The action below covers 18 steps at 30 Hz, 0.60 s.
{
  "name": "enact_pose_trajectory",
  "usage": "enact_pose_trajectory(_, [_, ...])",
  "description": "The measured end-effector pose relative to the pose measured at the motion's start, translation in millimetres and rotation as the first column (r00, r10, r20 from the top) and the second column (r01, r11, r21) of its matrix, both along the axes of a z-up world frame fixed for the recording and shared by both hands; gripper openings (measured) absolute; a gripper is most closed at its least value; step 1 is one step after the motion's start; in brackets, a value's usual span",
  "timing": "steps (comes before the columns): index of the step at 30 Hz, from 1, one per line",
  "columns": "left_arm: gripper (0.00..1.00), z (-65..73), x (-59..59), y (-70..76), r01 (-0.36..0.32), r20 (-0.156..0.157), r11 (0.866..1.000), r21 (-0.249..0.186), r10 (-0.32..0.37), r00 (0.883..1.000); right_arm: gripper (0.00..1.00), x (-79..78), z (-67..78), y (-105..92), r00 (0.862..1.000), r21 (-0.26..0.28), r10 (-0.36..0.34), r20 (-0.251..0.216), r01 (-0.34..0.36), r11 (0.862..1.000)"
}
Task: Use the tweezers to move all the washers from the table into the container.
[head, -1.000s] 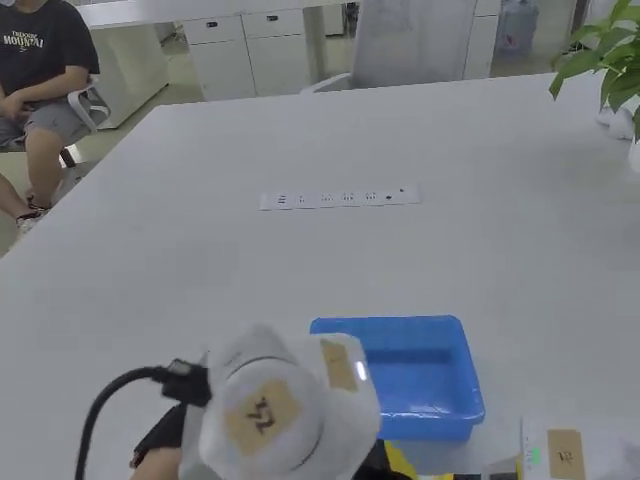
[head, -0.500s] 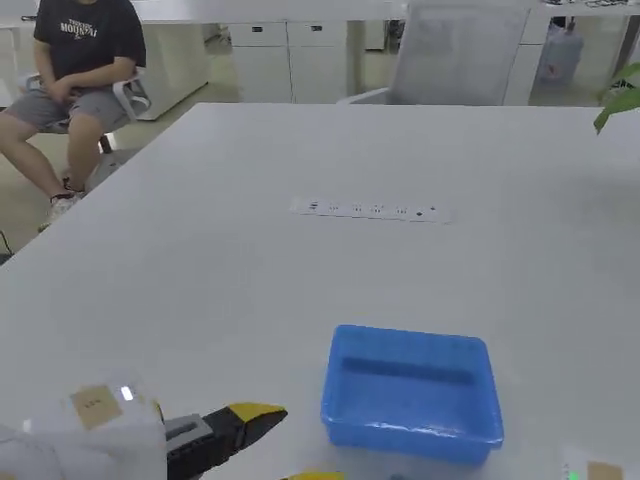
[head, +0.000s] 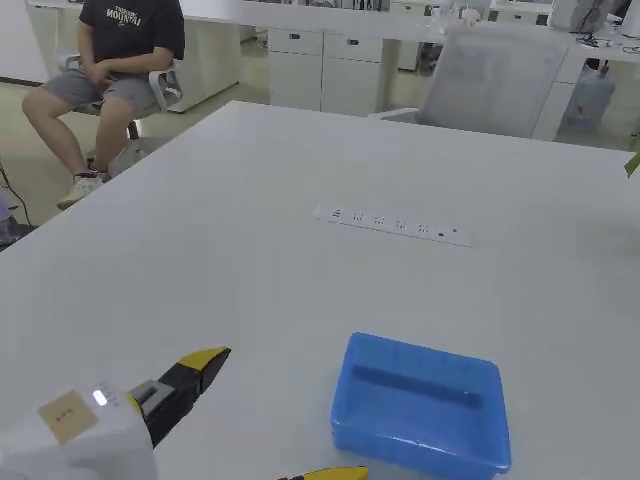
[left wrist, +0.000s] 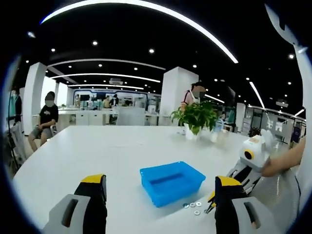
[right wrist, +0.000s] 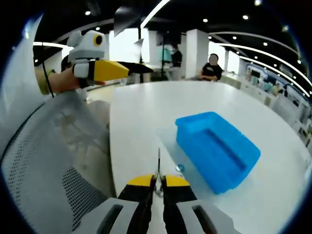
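A blue container stands on the white table near its front edge, also seen as container and container. Several small washers lie on the table just in front of it. My left gripper is at the lower left of the container, open, with nothing between its jaws. My right gripper is shut on thin metal tweezers, whose tip is close to a washer. The right gripper is held by a hand to the right.
A power strip lies mid-table. A person sits at the far left, an office chair stands at the far side. A potted plant is at one end. A mesh chair is beside the right gripper.
The head camera has turned left and up. My left gripper, which overlapped the container's left side, now sits apart from it, lower left, with its yellow jaw showing.
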State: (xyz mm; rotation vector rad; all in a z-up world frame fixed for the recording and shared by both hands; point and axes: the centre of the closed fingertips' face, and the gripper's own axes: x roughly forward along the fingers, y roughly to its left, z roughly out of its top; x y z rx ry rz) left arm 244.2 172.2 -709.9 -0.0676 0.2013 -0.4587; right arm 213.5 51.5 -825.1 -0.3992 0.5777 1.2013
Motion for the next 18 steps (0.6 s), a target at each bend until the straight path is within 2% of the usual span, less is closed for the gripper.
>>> enact_pose_trajectory(4, [0.96,8.6,1.8,-1.0,-0.013,0.053,1.000,-0.015,0.014,0.998,0.03,0.0,0.0,-2.1,0.999,0.002,-0.046,-0.020,0.046,0.999])
enact_pose_trajectory(6, [0.98,8.4,2.4,-1.4,-0.022,0.054,1.000,-0.007,0.022,0.998,0.03,1.0,-0.3,-3.2,0.995,-0.006,-0.090,-0.047,0.090,0.996])
enact_pose_trajectory(9, [0.98,6.2,3.1,1.5,-0.046,0.066,0.997,0.056,0.043,0.997,0.03,3.7,-0.4,-3.6,0.988,0.003,-0.138,-0.069,0.138,0.990])
enact_pose_trajectory(12, [0.98,4.4,2.8,0.8,-0.039,0.062,0.997,0.063,0.035,0.997,0.03,7.4,-0.1,-4.9,0.970,0.025,-0.214,-0.118,0.219,0.976])
enact_pose_trajectory(14, [0.95,1.1,2.0,-0.1,-0.032,0.042,0.997,0.066,0.029,0.999,0.03,9.8,-0.9,-6.6,0.954,0.039,-0.255,-0.156,0.264,0.964])
enact_pose_trajectory(15, [0.94,0.9,1.8,0.4,-0.033,0.042,0.997,0.068,0.030,0.999,0.03,11.1,-1.1,-7.6,0.954,0.039,-0.255,-0.158,0.264,0.964])
enact_pose_trajectory(18, [0.93,5.4,1.6,3.6,-0.051,0.065,0.996,0.070,0.047,0.997,0.03,15.1,-1.0,-9.9,0.934,0.071,-0.294,-0.204,0.314,0.947])
